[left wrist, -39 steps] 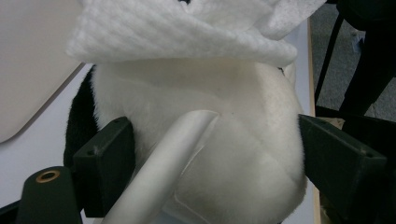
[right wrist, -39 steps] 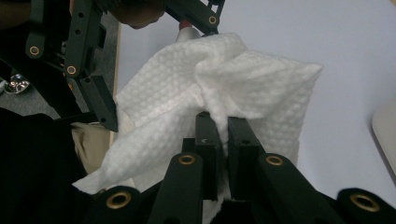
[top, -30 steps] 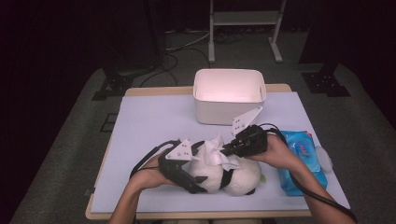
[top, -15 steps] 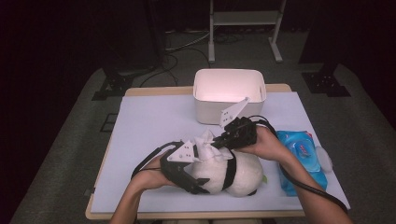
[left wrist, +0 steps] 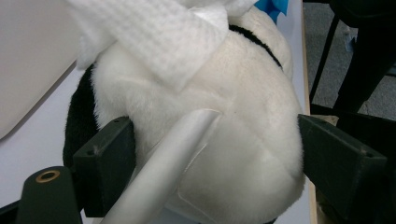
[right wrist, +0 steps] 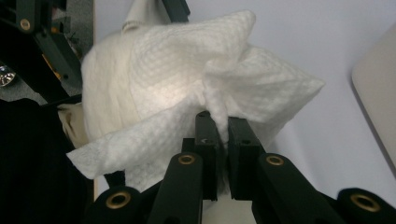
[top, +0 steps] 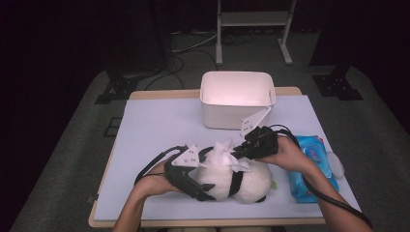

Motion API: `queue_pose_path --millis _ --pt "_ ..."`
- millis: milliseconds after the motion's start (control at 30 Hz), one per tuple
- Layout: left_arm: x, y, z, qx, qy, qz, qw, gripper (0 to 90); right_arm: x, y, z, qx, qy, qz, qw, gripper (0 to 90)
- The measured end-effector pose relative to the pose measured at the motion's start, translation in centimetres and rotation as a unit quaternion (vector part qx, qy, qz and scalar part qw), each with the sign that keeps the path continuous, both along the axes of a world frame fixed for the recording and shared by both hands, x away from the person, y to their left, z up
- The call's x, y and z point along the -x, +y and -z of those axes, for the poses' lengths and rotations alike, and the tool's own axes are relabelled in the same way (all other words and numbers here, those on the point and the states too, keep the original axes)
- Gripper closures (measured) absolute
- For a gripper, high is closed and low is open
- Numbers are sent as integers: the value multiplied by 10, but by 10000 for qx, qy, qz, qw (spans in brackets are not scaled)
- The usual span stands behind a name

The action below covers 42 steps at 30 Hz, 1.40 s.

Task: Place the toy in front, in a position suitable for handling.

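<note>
One plush panda (top: 244, 181), one white wipe (top: 226, 155), one white bin (top: 236, 99), one blue wipe pack (top: 312, 166), and two hand-held grippers: left (top: 205, 189), right (top: 240, 153).

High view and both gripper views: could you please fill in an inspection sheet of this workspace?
Surface: pale sheet covering a wooden table.
Job's things: plush panda lying on the sheet; white wipe draped on it.
Clutter: white bin at the back; blue wipes pack at the right.
Grippers: left gripper clamps the panda's body; right gripper pinches the wipe.
Cables: black cable trails along the right forearm.
Surroundings: dark floor, metal stand behind the table.
</note>
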State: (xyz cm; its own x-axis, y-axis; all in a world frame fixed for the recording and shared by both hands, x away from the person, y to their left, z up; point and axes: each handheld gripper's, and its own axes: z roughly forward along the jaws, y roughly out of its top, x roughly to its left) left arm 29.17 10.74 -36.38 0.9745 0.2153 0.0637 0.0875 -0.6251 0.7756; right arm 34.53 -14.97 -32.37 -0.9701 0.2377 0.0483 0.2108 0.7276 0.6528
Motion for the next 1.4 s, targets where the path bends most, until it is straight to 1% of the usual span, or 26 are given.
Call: queue_pose_path --millis 100,200,300,433,467,533,767,933,1000,1100,1200,1367,1400 --pt "-1 1 1 -26 7 -11 10000 151 1 -8 5 58 -13 52 10000 836" --pt "-2 2 2 1 28 -31 10000 151 2 -17 10 140 1 132 9998 835" --pt "-2 2 2 11 30 -14 10000 151 3 -29 15 69 56 222 9997 835" --pt "-1 2 2 -1 44 -28 10000 151 7 -44 17 -56 93 373 9992 835" --pt "-1 2 2 -2 43 -28 10000 151 7 -49 17 -79 81 399 9991 836" --pt "-2 2 2 -9 39 -24 10000 151 7 -54 18 -106 74 446 9989 835" --pt "-2 3 3 -14 44 -27 10000 151 9 -75 25 -99 147 712 9973 835" --pt "-2 3 3 -15 49 -29 10000 150 9 -90 34 -91 249 914 9955 835" --pt "-2 3 3 -11 50 -24 10000 151 11 -94 37 -60 243 958 9951 836" --pt "-2 3 3 -15 58 -33 10000 150 12 -97 38 -28 239 972 9950 835" --pt "-2 3 2 -34 77 -40 10000 151 13 -93 35 -9 188 934 9955 835" --pt "-3 4 3 -14 140 -63 9999 150 13 -74 26 -37 81 691 9976 835" --pt "-3 4 3 -7 150 -74 9999 150 13 -68 24 -94 62 612 9981 834"
